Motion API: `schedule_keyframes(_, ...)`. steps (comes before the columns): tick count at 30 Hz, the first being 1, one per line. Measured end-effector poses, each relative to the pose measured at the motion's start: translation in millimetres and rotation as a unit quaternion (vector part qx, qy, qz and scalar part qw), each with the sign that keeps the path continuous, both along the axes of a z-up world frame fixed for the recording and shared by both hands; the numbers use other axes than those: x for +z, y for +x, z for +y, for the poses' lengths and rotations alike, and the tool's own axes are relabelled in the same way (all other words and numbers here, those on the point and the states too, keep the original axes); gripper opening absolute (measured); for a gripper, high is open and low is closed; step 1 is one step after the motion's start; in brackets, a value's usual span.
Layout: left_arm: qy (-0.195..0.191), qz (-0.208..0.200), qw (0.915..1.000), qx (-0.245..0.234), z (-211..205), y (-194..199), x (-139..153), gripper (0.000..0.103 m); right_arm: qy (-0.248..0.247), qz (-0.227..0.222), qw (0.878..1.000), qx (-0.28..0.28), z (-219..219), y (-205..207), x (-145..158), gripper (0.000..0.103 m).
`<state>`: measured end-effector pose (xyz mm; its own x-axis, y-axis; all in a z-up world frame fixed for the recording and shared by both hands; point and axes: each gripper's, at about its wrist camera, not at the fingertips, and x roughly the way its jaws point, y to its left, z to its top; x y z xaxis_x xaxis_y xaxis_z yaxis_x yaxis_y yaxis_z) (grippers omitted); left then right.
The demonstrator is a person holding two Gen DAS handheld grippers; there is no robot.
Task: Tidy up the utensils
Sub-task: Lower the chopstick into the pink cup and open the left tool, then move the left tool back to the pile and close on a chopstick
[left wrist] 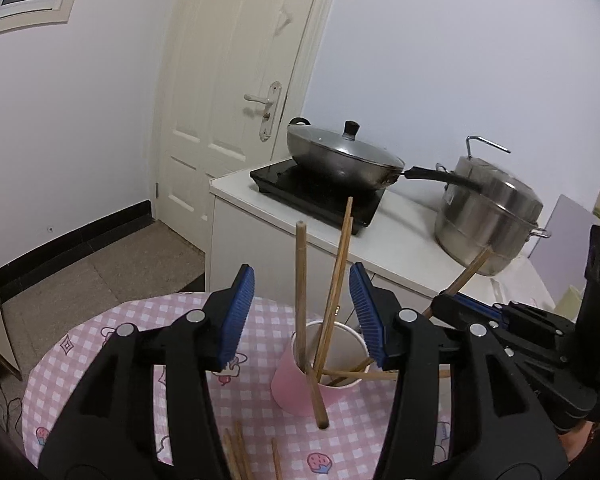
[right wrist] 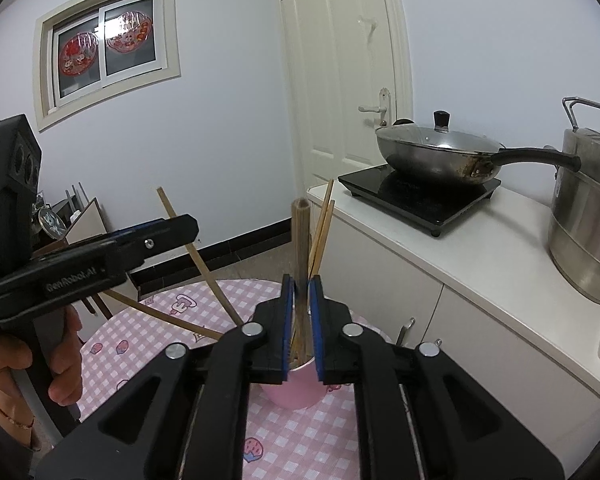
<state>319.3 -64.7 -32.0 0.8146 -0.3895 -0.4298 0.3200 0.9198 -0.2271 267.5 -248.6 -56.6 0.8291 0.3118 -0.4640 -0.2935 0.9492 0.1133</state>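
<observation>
Pink cup [left wrist: 300, 384]; only right view shows a hand [right wrist: 66, 360].

- You had even, soft indoor light in both wrist views; no lamp showed in either.
- Shadows were faint, with only weak ones under the wok [right wrist: 436, 156] on its cooktop [right wrist: 420, 196].
- Your fisheye lenses bent the door [left wrist: 236, 80] and walls, and left black corners.
- The steel pot [left wrist: 488, 216] looked slightly smeared; the window [right wrist: 108, 44] was dark.
</observation>
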Motion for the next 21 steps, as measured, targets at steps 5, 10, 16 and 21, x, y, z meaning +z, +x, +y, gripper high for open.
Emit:
schedule_keyframes(5,0.005,-0.006,1.0,-0.002,1,-12,8,0.05,0.0,-0.007,1.0,-0.001,1,-9,7,0.02)
schedule_keyframes(10,0.011,-0.016,0.9998,-0.001,5,-30,19,0.054,-0.004,-0.019,1.0,-0.001,6,-22,18,0.025)
schedule_keyframes(16,0.016,-0.041,0.999,0.008,12,-58,35,0.056,-0.011,-0.041,0.999,-0.003,10,-44,33,0.03)
schedule_keyframes(21,0.019,-0.063,0.9977,0.014,21,-88,48,0.061,-0.017,-0.061,0.998,-0.005,16,-65,45,0.033)
